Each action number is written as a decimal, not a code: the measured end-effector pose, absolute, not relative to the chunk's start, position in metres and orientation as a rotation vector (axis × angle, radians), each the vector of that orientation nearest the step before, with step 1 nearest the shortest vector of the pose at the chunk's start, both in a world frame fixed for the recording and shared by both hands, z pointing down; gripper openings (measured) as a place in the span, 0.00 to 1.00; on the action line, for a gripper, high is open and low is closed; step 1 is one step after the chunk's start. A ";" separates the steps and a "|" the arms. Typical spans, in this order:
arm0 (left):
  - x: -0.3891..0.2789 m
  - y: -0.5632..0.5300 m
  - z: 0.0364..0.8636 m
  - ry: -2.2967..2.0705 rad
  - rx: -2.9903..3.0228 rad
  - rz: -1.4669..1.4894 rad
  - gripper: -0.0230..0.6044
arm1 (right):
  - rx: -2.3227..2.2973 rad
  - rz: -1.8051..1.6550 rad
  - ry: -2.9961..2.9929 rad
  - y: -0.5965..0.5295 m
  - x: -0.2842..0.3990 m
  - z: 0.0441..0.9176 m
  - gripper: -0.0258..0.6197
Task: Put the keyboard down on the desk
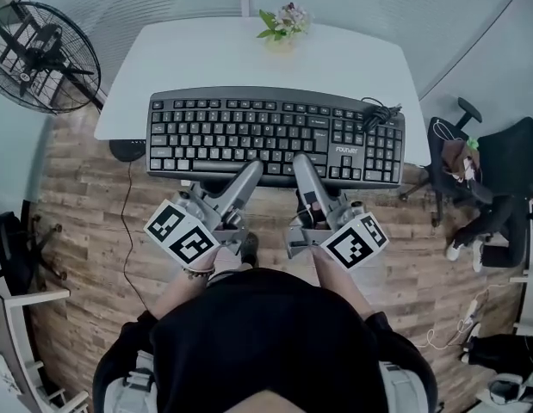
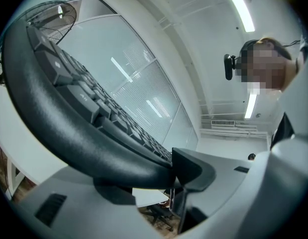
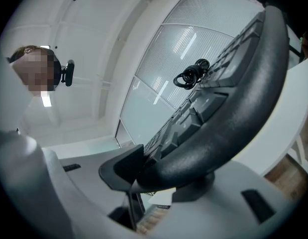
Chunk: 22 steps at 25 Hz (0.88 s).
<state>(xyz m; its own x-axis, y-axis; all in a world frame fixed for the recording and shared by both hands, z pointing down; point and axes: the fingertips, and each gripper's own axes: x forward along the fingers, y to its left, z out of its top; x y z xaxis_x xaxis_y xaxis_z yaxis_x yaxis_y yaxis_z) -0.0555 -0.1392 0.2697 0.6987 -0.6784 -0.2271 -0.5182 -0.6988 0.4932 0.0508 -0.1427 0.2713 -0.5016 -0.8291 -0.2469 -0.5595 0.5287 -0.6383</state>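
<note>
item 1, left gripper [image 1: 249,173]: grey, two-jaw, with a black-and-white marker cube [image 1: 182,231] at its rear. its jaws are clamped on the near, rounded front rim of the black computer keyboard [image 1: 275,136], one jaw on top beside the keys and the other underneath, left of centre.

item 2, right gripper [image 1: 300,163]: same build, marker cube [image 1: 356,241] at the rear. its jaws pinch the same front rim just right of centre, one above and one below. the two grippers sit close together, angled inward towards each other.

item 3, keyboard: full-size, dark plastic, keys up, lying level across the head view. it is carried by both grippers over the near part of the white bench [image 1: 206,58], with its front rim past the bench's near edge. whether its underside touches the bench cannot be told. a coiled black cable [image 1: 378,114] rests on its far right corner.

item 4, bench: white rectangular top. a small pot of pale flowers with green leaves [image 1: 283,22] stands at its far edge, well apart from the keyboard.

item 5, surroundings: wood-plank floor [image 1: 85,196]; black wire-guard fan [image 1: 42,54] to the left of the bench; black office chair [image 1: 473,170] to the right.
</note>
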 end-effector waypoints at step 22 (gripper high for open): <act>-0.083 -0.229 0.275 -0.844 2.535 -0.529 0.39 | -1.193 -0.662 2.184 -0.226 0.023 0.278 0.29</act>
